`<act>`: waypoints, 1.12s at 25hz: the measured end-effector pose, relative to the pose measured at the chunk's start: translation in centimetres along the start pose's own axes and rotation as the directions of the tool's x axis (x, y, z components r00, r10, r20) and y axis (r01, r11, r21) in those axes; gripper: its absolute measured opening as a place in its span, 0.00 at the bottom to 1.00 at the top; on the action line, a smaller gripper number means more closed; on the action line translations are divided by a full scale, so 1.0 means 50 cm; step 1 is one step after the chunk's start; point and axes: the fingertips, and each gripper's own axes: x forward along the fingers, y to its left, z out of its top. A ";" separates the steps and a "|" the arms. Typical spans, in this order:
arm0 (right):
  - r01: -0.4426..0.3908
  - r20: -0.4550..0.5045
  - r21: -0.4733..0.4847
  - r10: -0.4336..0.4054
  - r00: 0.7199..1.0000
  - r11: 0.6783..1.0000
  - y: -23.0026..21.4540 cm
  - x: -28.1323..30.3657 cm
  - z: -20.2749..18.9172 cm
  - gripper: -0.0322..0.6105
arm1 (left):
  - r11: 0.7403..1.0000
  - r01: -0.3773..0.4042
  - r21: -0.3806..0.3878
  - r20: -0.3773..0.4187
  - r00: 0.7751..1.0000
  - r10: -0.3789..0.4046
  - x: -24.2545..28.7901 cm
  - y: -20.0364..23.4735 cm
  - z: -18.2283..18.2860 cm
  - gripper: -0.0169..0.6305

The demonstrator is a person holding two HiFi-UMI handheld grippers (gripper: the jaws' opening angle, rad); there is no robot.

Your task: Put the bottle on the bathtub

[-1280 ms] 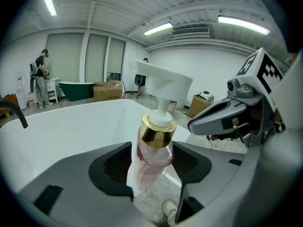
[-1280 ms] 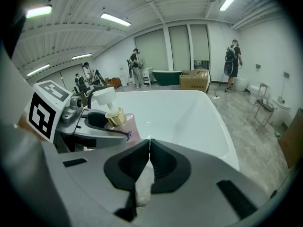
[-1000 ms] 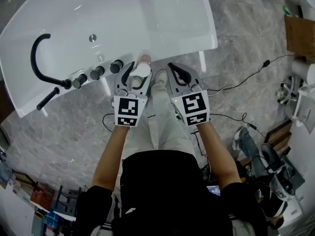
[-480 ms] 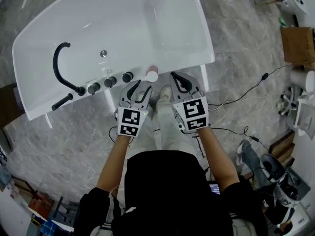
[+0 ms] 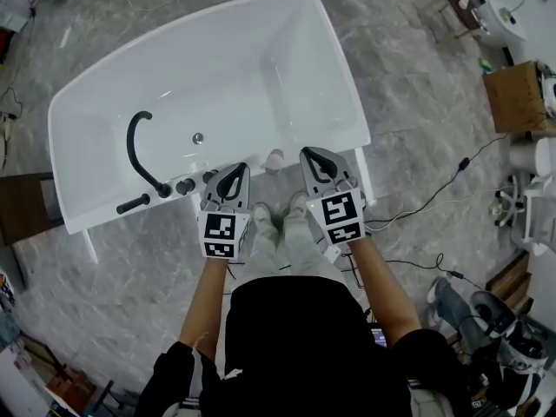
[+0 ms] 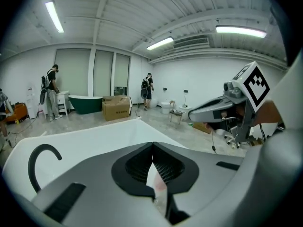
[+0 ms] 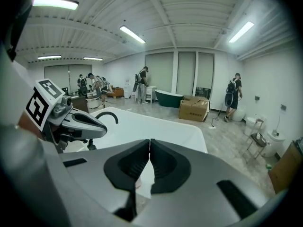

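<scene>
Likely a sanitaryware warehouse: bathtub [image 5: 345,85], toilet [image 7: 239,113], carton [image 7: 194,109].

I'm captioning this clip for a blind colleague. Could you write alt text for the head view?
A small pale bottle stands on the near rim of a white bathtub, right of its black taps. Nearer the person, the left gripper and right gripper hover, fingers shut, holding nothing.

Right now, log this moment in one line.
bottle: standing on bathtub rim | left tongs: just closed, empty | right tongs: shut, empty
</scene>
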 end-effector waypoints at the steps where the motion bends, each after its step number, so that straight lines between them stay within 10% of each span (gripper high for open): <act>1: 0.008 0.015 -0.006 -0.008 1.000 1.000 -0.007 -0.007 0.019 0.09 | 1.000 0.001 -0.004 0.019 1.000 -0.001 -0.005 0.000 0.026 0.05; 28: 0.141 0.338 -0.090 -0.103 0.936 0.986 -0.111 -0.252 0.398 0.09 | 0.994 -0.071 0.077 0.368 0.929 0.037 -0.219 -0.037 0.514 0.05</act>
